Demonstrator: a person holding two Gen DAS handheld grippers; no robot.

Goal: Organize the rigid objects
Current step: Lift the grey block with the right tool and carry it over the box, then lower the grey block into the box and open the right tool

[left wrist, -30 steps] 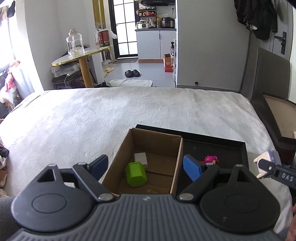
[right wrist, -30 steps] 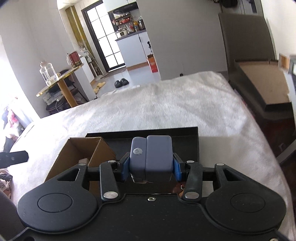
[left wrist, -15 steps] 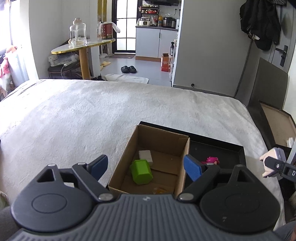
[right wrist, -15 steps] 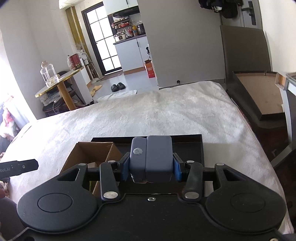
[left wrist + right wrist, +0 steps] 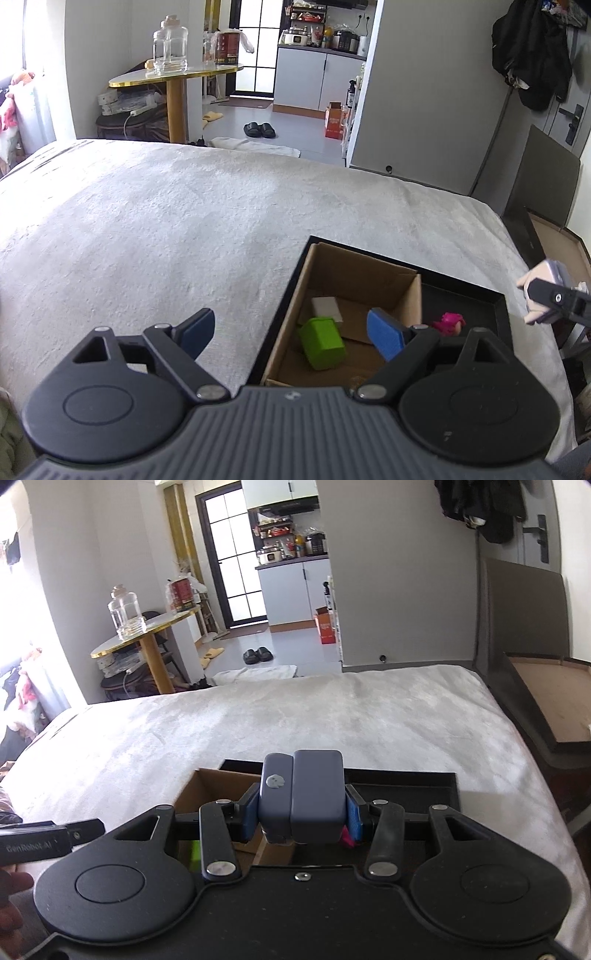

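Between the blue pads of the right gripper [image 5: 301, 808] sits a grey-blue block [image 5: 301, 797], clamped on both sides and held above the near edge of the black tray [image 5: 402, 775] and the cardboard box [image 5: 218, 782] to its left. Below and ahead of the left gripper [image 5: 291, 332], whose jaws stand wide with nothing in them, the box holds a green block [image 5: 321, 343] and a white block [image 5: 325, 306], with a pink toy [image 5: 448, 322] in the tray just right of its right finger. Both containers rest on a white blanket [image 5: 166, 229]; beyond it are a round table [image 5: 177, 74] with a glass jar [image 5: 170, 46] and a kitchen doorway.
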